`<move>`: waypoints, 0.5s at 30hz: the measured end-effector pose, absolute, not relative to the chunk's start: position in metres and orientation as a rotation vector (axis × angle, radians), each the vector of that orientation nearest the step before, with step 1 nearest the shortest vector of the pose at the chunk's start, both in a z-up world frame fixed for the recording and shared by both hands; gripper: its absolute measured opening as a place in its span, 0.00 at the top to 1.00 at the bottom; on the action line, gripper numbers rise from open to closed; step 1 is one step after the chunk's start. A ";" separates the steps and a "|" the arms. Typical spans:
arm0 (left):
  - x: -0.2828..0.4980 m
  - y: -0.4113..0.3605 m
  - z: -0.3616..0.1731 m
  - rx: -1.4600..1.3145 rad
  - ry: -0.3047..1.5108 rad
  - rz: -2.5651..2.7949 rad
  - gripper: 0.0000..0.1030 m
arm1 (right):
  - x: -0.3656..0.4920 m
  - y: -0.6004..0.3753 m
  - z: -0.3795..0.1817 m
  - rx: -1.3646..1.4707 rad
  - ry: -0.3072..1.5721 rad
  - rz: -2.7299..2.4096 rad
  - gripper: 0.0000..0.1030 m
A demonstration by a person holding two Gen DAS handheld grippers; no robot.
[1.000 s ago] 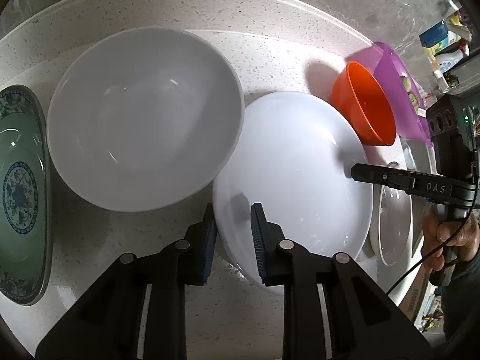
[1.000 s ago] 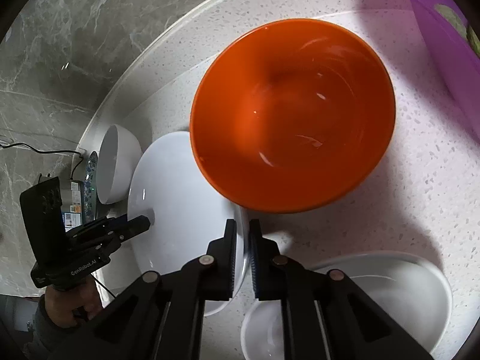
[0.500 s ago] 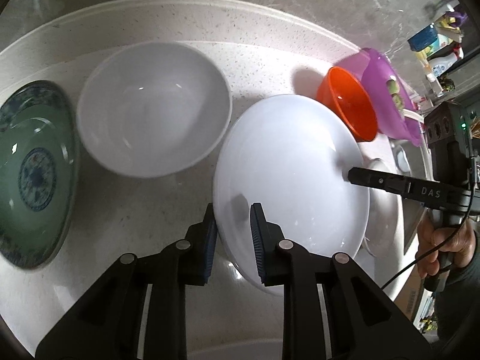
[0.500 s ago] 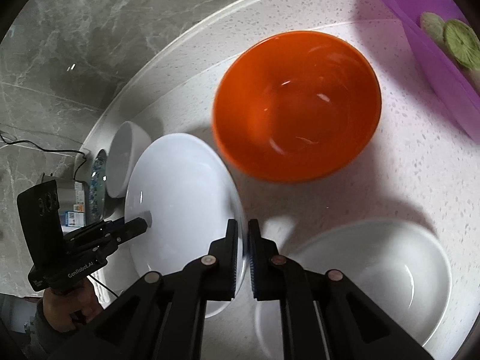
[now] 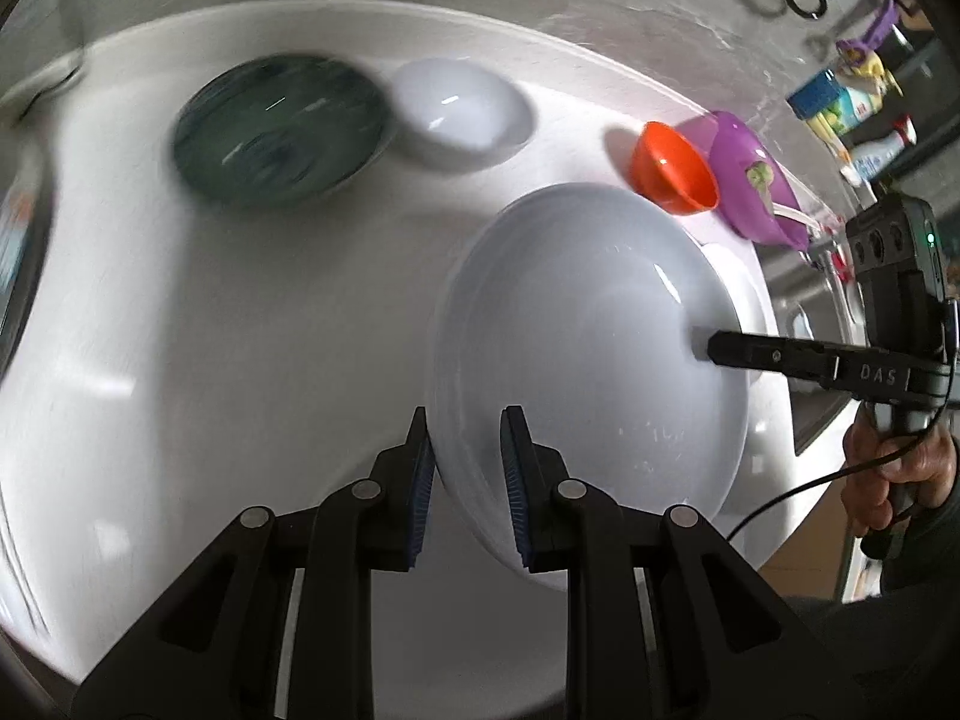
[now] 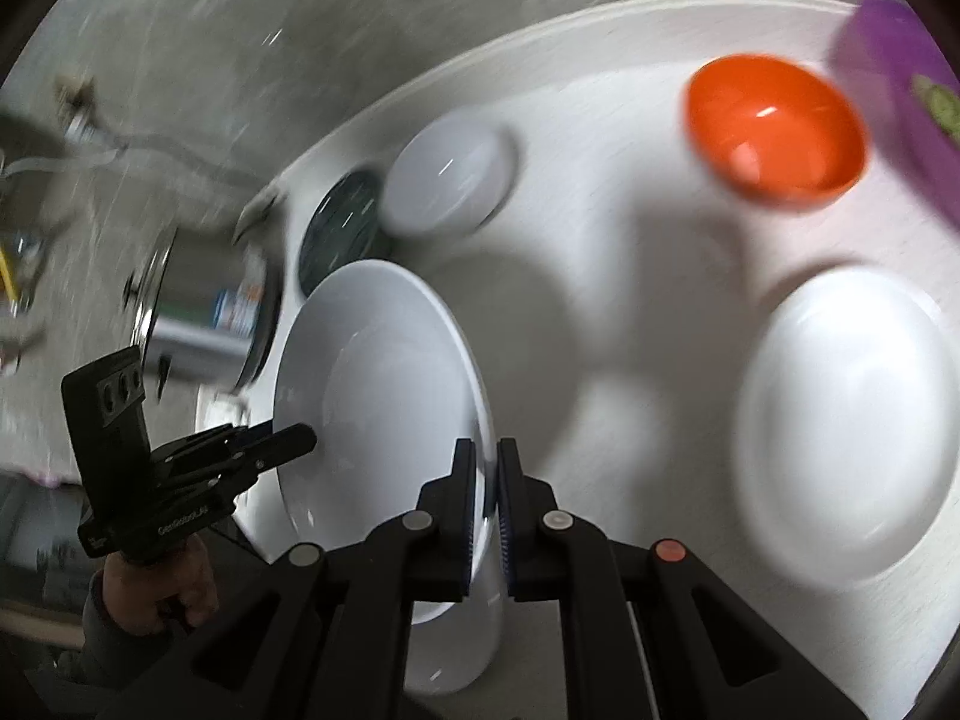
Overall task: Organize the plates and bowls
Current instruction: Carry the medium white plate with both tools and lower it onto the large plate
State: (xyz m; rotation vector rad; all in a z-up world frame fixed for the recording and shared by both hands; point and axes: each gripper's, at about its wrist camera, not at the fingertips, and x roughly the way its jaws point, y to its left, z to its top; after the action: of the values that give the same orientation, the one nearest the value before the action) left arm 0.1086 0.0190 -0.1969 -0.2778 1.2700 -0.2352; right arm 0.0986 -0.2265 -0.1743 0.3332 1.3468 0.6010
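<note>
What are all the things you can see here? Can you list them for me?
white plate: 1, white, held up between both grippers
green plate: 1, dark green, far left on counter
white bowl: 1, beside green plate
orange bowl: 1, next to purple bowl
purple bowl: 1, far right
second white bowl: 1, right side of counter
left gripper: black, fingers clamp plate rim
right gripper: black, fingers clamp opposite rim
hand: holds right gripper
</note>
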 end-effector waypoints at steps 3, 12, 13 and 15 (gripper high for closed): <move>0.070 0.039 -0.202 -0.327 1.272 -0.193 0.81 | 0.076 -0.200 -0.182 0.295 1.391 0.652 0.91; 0.001 0.063 -0.239 -0.343 1.321 -0.126 0.81 | 0.038 -0.161 -0.214 0.223 1.488 0.688 0.91; -0.003 0.064 -0.243 -0.346 1.327 -0.127 0.81 | 0.036 -0.160 -0.218 0.214 1.492 0.685 0.91; -0.008 0.064 -0.252 -0.343 1.332 -0.129 0.81 | 0.033 -0.162 -0.223 0.197 1.493 0.677 0.91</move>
State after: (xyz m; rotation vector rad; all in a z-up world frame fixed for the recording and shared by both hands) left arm -0.0078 0.0641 -0.2515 -0.3431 1.3317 -0.1294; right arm 0.0327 -0.1624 -0.2235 0.1966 1.4931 0.6767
